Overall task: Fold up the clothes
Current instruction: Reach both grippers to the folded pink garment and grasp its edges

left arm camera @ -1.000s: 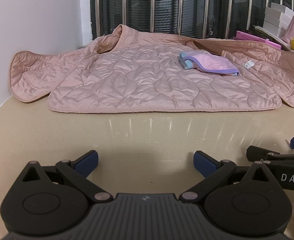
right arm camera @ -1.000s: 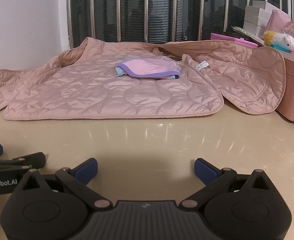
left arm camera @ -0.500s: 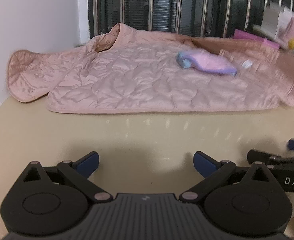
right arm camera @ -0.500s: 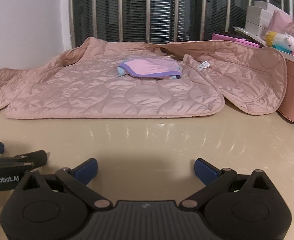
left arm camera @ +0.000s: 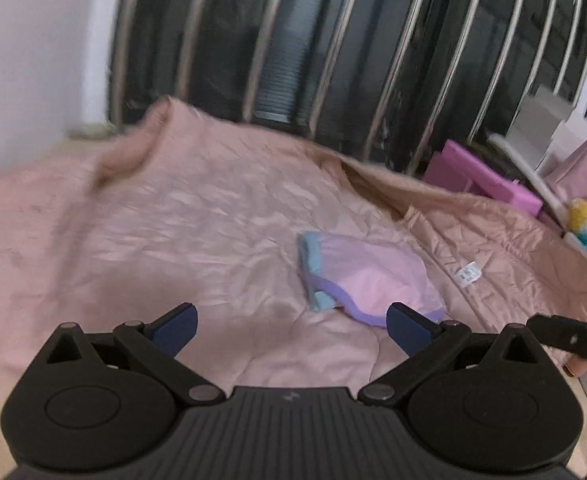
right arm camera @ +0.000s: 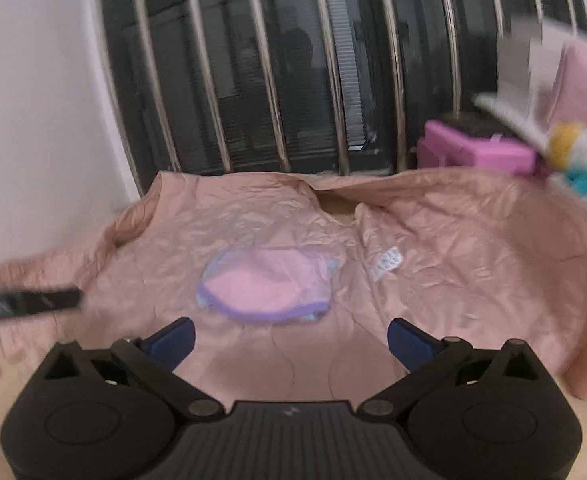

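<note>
Both grippers are wide apart and holding nothing. Left gripper (left arm camera: 291,328) sits low over the pink quilted jacket (left arm camera: 197,232), its blue fingertips (left arm camera: 175,326) spread above the fabric, and the right gripper (right arm camera: 289,338) is doing the same thing from its own angle, fingers spread with only cloth between them.

That jacket is laid out flat and opened up, covering most of the beige worktop (right arm camera: 585,416), with its collar end back by the window. Its white care label (right arm camera: 387,262) is showing on the right half. Sitting on top of the jacket, roughly in the middle, is a small folded lilac-and-pink garment (right arm camera: 267,286) with purple trim and a bit of light blue at one edge. From the left wrist view it's just ahead of the right fingertip.

Behind all that there's a dark window with metal bars (right arm camera: 265,80), white wall to the left. Off to the right are a pink box (left arm camera: 481,178), some white boxes (left arm camera: 549,136) and a yellow-and-white plush toy (right arm camera: 581,148). Both views are fairly motion-blurred.
</note>
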`<state>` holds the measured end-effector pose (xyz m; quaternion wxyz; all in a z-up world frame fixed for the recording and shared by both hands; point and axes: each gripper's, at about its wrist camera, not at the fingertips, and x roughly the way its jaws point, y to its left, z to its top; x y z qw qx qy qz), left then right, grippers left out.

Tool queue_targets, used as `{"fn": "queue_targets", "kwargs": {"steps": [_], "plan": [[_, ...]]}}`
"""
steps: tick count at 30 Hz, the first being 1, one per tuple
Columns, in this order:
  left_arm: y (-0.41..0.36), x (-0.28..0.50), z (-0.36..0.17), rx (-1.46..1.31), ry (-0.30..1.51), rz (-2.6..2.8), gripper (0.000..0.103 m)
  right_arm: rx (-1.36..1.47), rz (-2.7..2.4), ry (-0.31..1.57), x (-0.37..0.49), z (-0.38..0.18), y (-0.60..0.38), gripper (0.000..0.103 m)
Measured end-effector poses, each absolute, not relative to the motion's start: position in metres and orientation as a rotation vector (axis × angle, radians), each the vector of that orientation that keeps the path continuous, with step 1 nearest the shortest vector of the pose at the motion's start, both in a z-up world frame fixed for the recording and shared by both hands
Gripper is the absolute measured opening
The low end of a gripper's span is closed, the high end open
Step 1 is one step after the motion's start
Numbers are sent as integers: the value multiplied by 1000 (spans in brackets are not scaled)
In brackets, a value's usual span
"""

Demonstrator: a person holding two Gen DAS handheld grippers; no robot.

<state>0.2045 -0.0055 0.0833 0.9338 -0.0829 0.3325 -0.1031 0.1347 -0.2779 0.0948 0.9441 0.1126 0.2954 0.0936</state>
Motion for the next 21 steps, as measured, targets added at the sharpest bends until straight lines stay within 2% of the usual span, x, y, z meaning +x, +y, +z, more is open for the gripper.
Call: {"fn": "queue_targets", "kwargs": {"steps": [3, 5, 7, 8, 9, 11, 12, 13, 14, 21], "plan": [[-21, 249, 61, -209, 785, -207, 102, 354, 228, 661, 178, 80, -293, 91], [-26, 268, 49, -235, 818, -226, 89, 375, 226, 702, 204, 69, -296, 79], [-30, 285, 38, -264, 846, -236, 81, 374, 224, 735, 225, 57, -295, 68], [-31, 291, 34, -281, 861, -238, 72, 380, 230, 749, 235, 52, -295, 59], [-32, 297, 30, -297, 873, -239, 63, 388, 231, 762, 244, 47, -294, 54], [-35, 305, 23, -338, 898, -276, 20, 390, 226, 789, 261, 36, -291, 40], [-36, 307, 21, -361, 908, -308, 11, 390, 223, 802, 269, 30, -290, 34], [-37, 308, 19, -378, 909, -349, 6, 388, 230, 813, 273, 27, -288, 19], [-37, 307, 21, -381, 895, -360, 6, 383, 232, 811, 275, 26, -286, 5], [-13, 287, 63, -467, 771, -408, 3, 349, 251, 694, 256, 52, -281, 0]]}}
